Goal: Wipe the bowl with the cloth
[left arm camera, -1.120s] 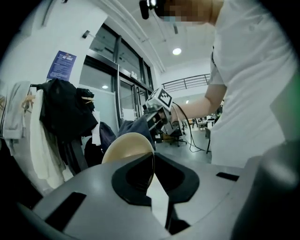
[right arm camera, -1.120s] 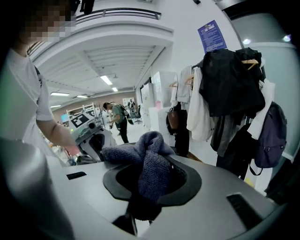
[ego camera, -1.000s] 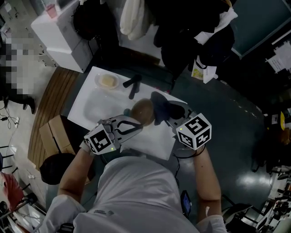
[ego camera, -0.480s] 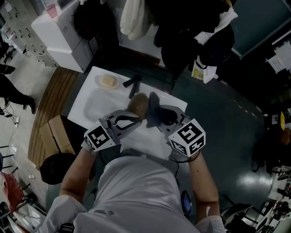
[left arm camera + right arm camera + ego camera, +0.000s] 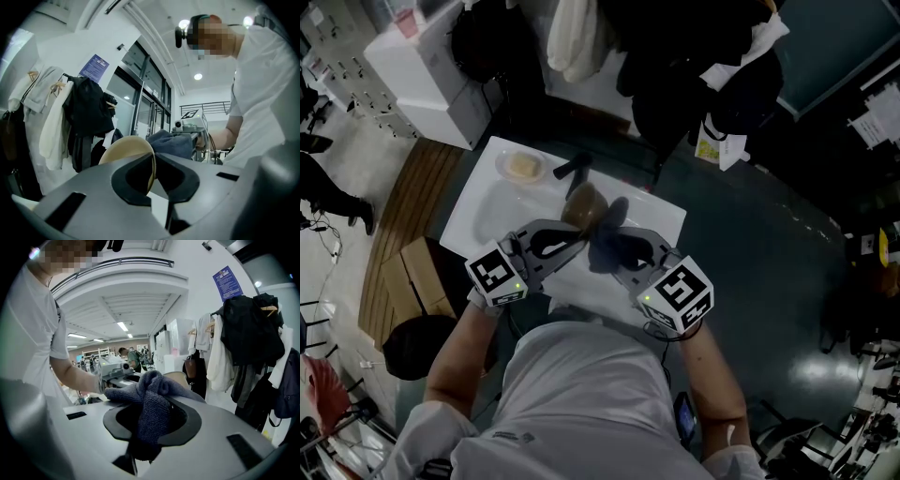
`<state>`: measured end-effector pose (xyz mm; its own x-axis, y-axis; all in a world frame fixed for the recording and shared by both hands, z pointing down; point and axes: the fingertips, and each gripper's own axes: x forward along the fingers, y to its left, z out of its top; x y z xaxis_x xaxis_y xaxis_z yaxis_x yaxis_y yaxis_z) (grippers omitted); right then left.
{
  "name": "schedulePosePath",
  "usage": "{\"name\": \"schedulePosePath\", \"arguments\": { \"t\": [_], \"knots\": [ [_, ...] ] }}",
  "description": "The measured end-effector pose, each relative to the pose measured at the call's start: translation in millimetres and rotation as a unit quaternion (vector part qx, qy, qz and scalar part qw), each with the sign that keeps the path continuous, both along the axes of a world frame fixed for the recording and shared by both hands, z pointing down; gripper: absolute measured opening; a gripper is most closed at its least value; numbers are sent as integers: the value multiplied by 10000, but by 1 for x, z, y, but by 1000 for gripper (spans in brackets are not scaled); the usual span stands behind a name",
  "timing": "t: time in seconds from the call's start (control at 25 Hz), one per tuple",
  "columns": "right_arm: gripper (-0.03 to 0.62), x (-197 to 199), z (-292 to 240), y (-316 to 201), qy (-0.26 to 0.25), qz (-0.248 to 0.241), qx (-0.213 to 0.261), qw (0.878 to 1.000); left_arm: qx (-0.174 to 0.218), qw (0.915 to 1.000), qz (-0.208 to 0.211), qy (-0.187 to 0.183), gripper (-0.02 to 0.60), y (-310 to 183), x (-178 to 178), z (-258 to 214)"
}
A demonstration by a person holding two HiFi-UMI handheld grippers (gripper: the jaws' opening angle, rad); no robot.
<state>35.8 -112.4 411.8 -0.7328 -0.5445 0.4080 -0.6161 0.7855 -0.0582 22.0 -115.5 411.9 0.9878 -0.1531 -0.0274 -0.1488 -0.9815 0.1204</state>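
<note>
- The left gripper (image 5: 574,228) is seen clenched on the rim of the bowl (image 5: 586,206). In the left gripper view the thin tan wall of the bowl (image 5: 127,151) is pinched between the two dark pads (image 5: 133,180).
- The bowl is held on edge rather than flat, over the far part of the white table (image 5: 483,220). Whether it is touching the table cannot be told.
- The right gripper (image 5: 617,251) is closed on the cloth (image 5: 614,239). In the right gripper view a bunched fold of the blue-grey cloth (image 5: 151,404) is grasped between the jaws and spills out over them.
- The cloth is pressed against the right side of the bowl. In the left gripper view the cloth (image 5: 171,143) is seen touching the bowl just beyond its rim.
- The two grippers are brought close together in front of the person, with the bowl and cloth between them.
- A marker cube (image 5: 497,275) is carried on the left gripper and another (image 5: 677,295) on the right gripper.
- A small clear dish (image 5: 522,167) with something pale yellow inside is placed near the far left corner of the table, well apart from the bowl.
- A dark object (image 5: 573,172) is lying on the table just beyond the bowl. What it is cannot be made out.
- Coats (image 5: 86,115) are hung on a rack behind the table.
- A cardboard box (image 5: 411,274) is set on the floor left of the table.
</note>
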Motion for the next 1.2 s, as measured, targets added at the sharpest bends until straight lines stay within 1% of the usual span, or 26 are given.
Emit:
{"name": "schedulePosePath", "arguments": {
  "t": [0.28,0.44,0.64,0.8,0.92,1.0,1.08,1.2],
  "knots": [
    [96,-14,6,11,-243,-82,-114,9996,-233,9995,-35,207,21,-2,-3,-1],
    [97,-19,11,15,-347,-139,-166,9992,-471,9974,-24,536,21,-4,-9,-6],
    [95,-27,19,19,-342,-145,-211,9991,-480,9961,32,737,21,-4,-11,-20],
    [97,-32,32,19,-389,-65,-227,9990,-583,9908,282,1187,21,4,-10,-41],
    [95,-31,34,13,-691,153,-120,9974,-519,9894,513,1255,20,15,-2,-51],
    [96,-28,33,10,-892,303,-47,9955,-526,9887,593,1274,21,18,0,-53],
    [97,-25,34,6,-1083,427,-16,9932,-634,9865,669,1350,20,20,-2,-55],
    [97,-18,36,2,-1322,560,23,9896,-838,9800,908,1561,21,24,-5,-58]
  ]
}}
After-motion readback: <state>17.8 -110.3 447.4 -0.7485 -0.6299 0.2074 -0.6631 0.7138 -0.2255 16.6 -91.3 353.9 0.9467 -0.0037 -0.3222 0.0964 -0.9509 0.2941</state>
